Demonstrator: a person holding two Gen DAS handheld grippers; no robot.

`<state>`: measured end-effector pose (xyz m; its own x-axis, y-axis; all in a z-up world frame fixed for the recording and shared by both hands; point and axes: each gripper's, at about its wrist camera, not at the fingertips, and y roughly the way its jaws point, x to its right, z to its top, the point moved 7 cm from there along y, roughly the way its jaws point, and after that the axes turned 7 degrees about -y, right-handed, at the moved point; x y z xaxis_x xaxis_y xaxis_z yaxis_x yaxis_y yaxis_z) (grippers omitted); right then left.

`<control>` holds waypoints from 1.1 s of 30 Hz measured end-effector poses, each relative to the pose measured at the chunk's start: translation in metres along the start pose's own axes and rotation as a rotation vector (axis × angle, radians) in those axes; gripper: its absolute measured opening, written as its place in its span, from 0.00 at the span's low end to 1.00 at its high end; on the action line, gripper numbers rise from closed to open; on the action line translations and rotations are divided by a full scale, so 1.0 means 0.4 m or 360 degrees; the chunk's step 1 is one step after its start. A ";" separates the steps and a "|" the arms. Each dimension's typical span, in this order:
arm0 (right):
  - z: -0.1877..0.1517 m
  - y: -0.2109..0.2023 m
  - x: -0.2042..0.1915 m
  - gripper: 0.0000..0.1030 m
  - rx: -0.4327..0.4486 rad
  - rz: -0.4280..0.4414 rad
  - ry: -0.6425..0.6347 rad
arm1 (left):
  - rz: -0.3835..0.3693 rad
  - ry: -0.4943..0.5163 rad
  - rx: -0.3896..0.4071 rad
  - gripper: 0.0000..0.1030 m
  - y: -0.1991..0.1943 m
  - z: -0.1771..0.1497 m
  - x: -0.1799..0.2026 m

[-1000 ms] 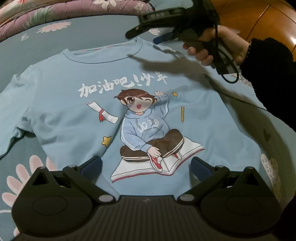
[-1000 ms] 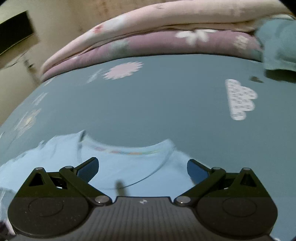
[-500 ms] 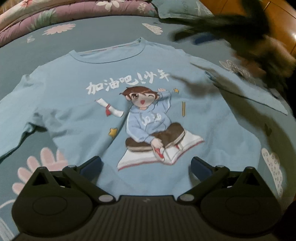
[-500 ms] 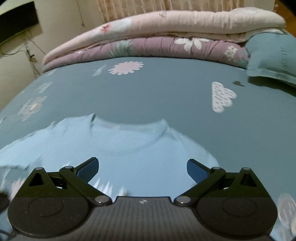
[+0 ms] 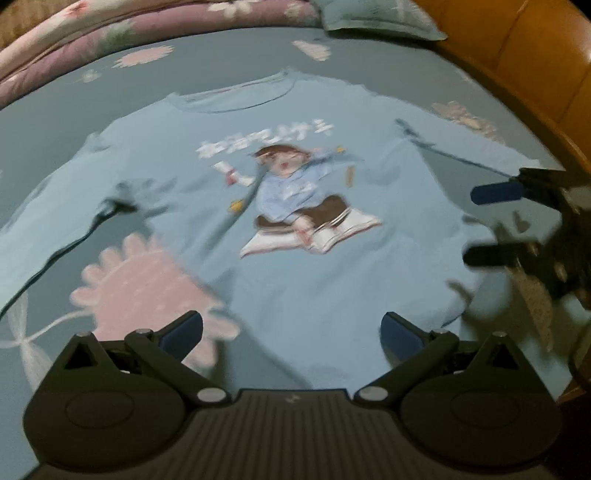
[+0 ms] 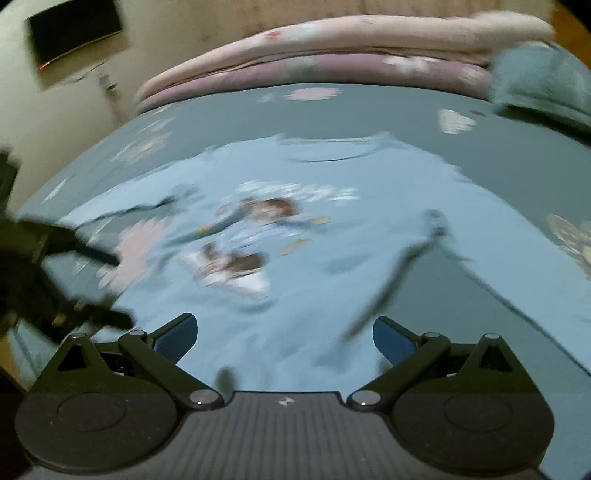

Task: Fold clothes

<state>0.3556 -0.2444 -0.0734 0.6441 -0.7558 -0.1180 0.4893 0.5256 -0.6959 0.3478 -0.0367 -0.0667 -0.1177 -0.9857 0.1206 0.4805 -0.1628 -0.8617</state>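
A light blue long-sleeved shirt (image 5: 314, 273) with a cartoon boy print lies spread flat, front up, on the bed; it also shows in the right wrist view (image 6: 314, 295). My left gripper (image 5: 291, 328) is open and empty above the shirt's bottom hem. My right gripper (image 6: 282, 334) is open and empty near the hem on the right side. The right gripper also shows in the left wrist view (image 5: 476, 225) at the right edge. The left gripper shows in the right wrist view (image 6: 118, 288) at the left edge. Both views are blurred.
The shirt lies on a teal bedsheet (image 5: 55, 110) with pink flower prints. Folded pink and purple quilts (image 6: 332, 55) and a teal pillow (image 6: 543, 85) lie at the far end. A wooden bed frame (image 5: 517, 55) runs along the right. A dark screen (image 6: 74, 33) hangs on the wall.
The right gripper swung from over the collar back to the shirt's bottom right side. Both cameras pulled back, so more of the shirt shows. Both grippers stayed open.
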 end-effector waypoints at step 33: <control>0.040 0.160 -0.267 1.00 -0.0210 -0.0378 -0.1112 | 0.0400 -0.0523 0.0089 0.99 -0.137 -0.190 -0.172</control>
<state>0.3275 -0.1236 -0.0942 0.7747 -0.3961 0.4928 0.6156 0.2947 -0.7309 0.2636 0.0434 -0.0652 0.2884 -0.9551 0.0685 0.5064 0.0914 -0.8574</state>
